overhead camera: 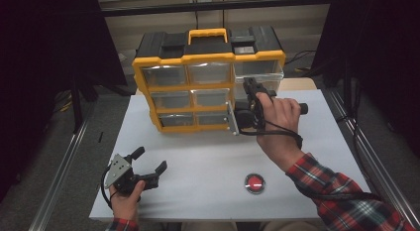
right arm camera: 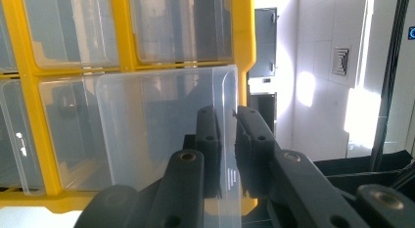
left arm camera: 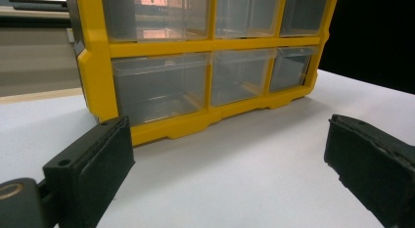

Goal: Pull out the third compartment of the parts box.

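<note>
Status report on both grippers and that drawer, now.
Right gripper shut on clear drawer wall, organizer right column. Left gripper open, idle. Red button nearby, clear.

Ambient: room edges are sitting dark in the high view; the tabletop [overhead camera: 198,156] is lighting evenly from above.
Glare: bright wall patches are blowing out in the right gripper view.
Focus: near jaws are blurring softly.

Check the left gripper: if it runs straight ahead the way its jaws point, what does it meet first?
Likely the yellow organizer, at its bottom-left clear drawer. The left gripper is open, with bare white table between it and the cabinet. Depth is a rough read.
</note>
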`<action>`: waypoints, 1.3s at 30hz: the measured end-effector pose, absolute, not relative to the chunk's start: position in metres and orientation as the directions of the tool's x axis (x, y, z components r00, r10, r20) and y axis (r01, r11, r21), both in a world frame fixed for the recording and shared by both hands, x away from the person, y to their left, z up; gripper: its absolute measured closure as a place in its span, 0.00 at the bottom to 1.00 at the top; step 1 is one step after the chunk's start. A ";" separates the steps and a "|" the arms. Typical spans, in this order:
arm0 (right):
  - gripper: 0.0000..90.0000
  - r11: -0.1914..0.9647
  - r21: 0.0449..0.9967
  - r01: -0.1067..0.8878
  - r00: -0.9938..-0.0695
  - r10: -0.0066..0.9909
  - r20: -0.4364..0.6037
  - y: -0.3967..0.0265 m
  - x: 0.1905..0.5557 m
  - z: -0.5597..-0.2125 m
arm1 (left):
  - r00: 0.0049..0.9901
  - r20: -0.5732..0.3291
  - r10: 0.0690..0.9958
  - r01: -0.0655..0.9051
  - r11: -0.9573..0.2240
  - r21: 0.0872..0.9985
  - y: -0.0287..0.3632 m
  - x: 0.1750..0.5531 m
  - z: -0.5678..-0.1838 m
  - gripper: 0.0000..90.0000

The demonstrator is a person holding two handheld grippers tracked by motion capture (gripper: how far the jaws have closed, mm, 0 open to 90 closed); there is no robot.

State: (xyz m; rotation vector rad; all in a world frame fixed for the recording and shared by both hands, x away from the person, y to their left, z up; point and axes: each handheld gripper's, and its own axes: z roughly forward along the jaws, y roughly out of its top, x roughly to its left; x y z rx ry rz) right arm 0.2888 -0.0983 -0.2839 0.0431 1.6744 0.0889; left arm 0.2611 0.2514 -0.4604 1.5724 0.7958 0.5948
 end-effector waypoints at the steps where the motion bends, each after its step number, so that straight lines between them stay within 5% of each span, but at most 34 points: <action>1: 0.90 0.996 0.089 -0.024 -0.105 0.086 -0.991 -0.098 0.288 -0.284 | 0.634 -0.060 0.771 0.158 -0.053 0.986 0.252 0.261 -0.460 0.05; 39: 0.89 0.995 0.096 -0.041 -0.111 0.091 -0.990 -0.099 0.275 -0.283 | 0.633 -0.055 0.772 0.159 -0.060 0.985 0.252 0.261 -0.460 0.05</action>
